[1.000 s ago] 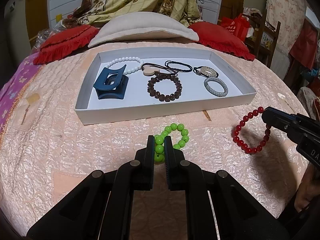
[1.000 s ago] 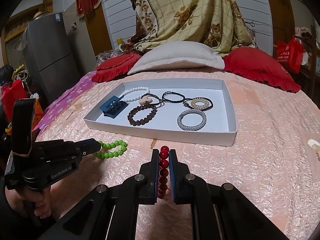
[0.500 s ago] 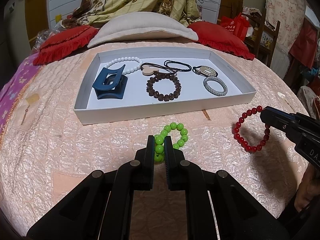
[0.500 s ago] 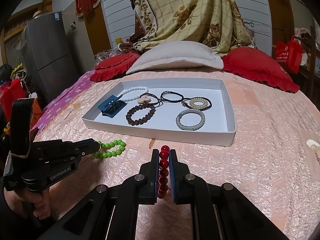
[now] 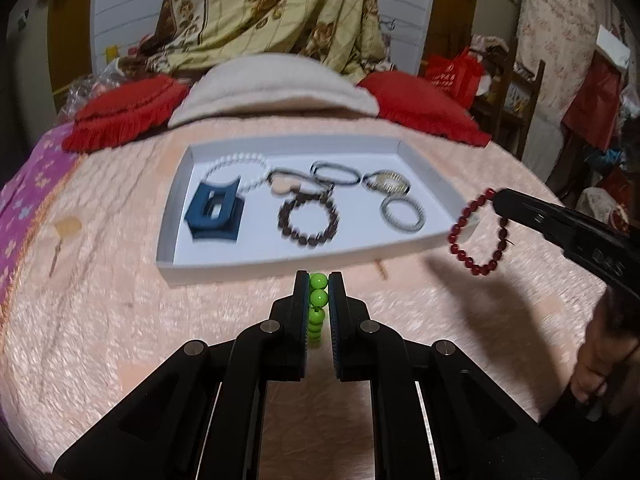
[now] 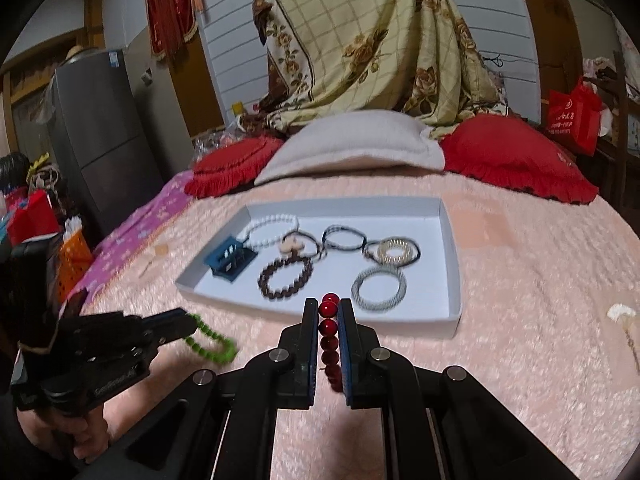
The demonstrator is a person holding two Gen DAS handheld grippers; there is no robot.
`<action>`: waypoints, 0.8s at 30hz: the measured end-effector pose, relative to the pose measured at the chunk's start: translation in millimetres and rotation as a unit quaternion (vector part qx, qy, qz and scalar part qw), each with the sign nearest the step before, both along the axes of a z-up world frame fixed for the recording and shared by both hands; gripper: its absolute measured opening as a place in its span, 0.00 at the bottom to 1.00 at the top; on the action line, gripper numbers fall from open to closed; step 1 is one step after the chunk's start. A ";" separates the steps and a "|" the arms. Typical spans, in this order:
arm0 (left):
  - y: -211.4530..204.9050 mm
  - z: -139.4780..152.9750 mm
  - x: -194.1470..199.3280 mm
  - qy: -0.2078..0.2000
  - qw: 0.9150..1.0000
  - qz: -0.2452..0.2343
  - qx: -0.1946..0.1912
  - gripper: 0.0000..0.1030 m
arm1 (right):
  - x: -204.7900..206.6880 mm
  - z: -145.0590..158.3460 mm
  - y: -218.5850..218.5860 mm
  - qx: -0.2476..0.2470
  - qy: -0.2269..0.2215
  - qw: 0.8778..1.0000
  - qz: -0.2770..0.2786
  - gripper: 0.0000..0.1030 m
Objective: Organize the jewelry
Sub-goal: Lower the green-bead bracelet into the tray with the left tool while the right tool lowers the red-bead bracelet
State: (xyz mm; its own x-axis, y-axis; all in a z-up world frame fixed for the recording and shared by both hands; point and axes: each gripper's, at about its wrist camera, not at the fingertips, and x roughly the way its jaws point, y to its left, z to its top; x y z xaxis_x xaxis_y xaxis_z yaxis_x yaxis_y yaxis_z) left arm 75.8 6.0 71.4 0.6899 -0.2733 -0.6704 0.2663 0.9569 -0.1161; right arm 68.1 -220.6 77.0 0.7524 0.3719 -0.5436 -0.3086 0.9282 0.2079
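- Two bead bracelets hang in my tongs at once: the left gripper [image 5: 319,280] is pinched on the green bead bracelet [image 5: 319,300], the right gripper [image 6: 329,305] is pinched on the red bead bracelet [image 6: 329,332].
- Seen from the left wrist, the red loop dangles free of the pink quilted bedspread [image 5: 100,300], at about three o'clock from the white tray [image 5: 280,266] and overlapping its near right corner.
- Seen from the right wrist, the green loop droops off my left tongs at about eight o'clock from the tray, over the bedspread.
- I judge both as light, limp strings of hard, glossy beads. They will swing and sag, and a round bead could squirt from the pads.
- Best hold, I think, is across one or two beads with the string running along the pads, as both sit now.
- Both tongs tilt down and forward toward the tray, one in each hand; my right hand [image 5: 604,352] wraps its handle low at the frame edge.
- Inside the tray lie a blue claw clip [image 5: 216,212], a white bead bracelet [image 5: 236,164], a brown bead bracelet [image 5: 308,220], black cord loops [image 5: 334,172] and a silver bangle [image 5: 402,214].
- Bare tray floor shows at six o'clock, a fair landing spot.
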 end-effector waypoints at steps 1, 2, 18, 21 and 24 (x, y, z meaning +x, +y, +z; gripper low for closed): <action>-0.8 6.2 0.3 -0.004 1.000 -0.002 -0.004 0.07 | 2.7 5.2 -1.8 0.004 -0.004 1.000 0.000 0.08; -2.4 12.8 1.8 -0.007 1.000 -0.006 -0.009 0.07 | 6.4 10.4 -2.9 0.008 -0.007 1.000 -0.001 0.08; -18.8 -1.4 134.7 0.027 0.998 -0.007 -0.049 0.07 | 110.1 -3.4 -1.8 0.046 0.049 0.998 -0.020 0.08; -8.1 -23.6 142.0 0.054 0.998 0.014 -0.037 0.07 | 123.2 -8.7 8.5 0.057 0.060 0.997 -0.007 0.08; -4.5 -34.6 142.8 0.057 0.998 0.033 -0.010 0.07 | 138.3 -12.8 21.9 0.067 0.068 0.995 0.006 0.08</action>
State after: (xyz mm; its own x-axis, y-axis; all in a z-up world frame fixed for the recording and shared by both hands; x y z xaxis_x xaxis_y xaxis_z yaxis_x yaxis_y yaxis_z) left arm 218.6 1.5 36.9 0.6260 -0.2432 -0.7409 0.1858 0.9693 -0.1611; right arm 206.4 -198.7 64.2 0.6701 0.4565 -0.5852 -0.2803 0.8857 0.3700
